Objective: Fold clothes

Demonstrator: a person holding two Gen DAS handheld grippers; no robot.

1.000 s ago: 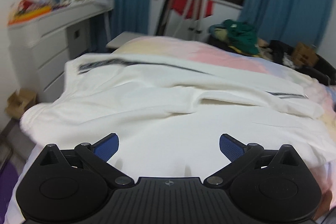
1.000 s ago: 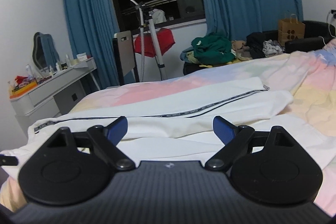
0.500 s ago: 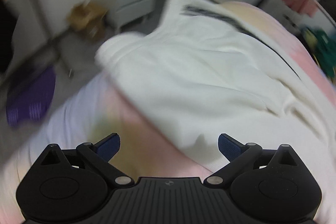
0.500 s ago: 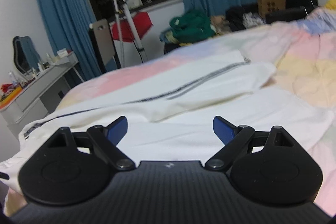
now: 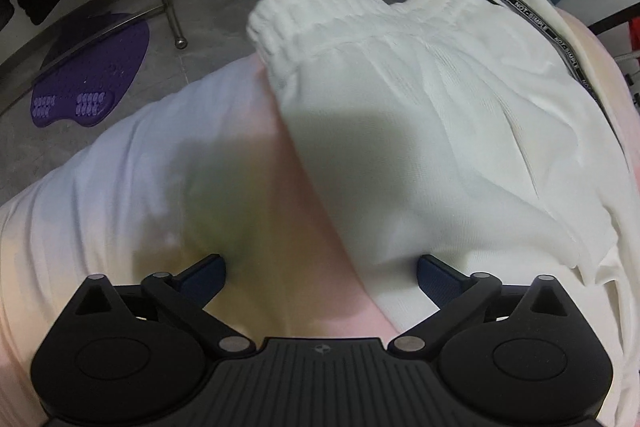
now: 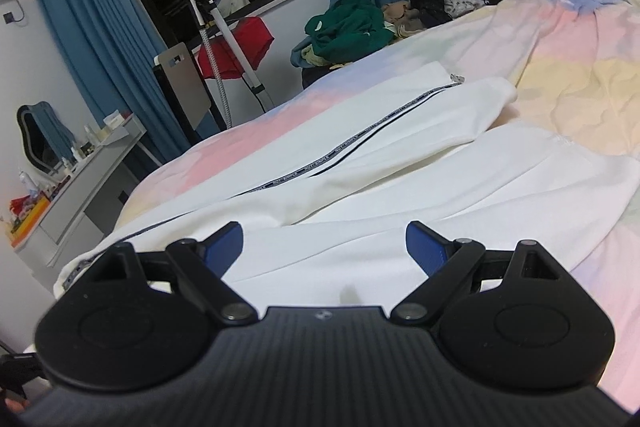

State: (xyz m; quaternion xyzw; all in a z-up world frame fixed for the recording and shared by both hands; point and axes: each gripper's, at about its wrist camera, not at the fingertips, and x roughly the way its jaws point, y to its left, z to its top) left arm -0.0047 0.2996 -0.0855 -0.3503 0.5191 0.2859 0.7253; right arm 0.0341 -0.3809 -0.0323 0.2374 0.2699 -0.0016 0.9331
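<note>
Both claws (image 5: 320, 277) (image 6: 324, 241) spread wide over white trousers (image 6: 360, 163) on pastel bed (image 6: 580, 75); blue curtains (image 6: 100, 39) behind.

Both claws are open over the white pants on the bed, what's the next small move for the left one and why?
Probably ease the left claw forward and slightly right to close on the near edge of the white track pants. Its jaws stand open with nothing between them, and the fabric edge crosses just ahead of its right finger over the pastel bedsheet. The right claw, also open, hovers over the pant legs.
</note>
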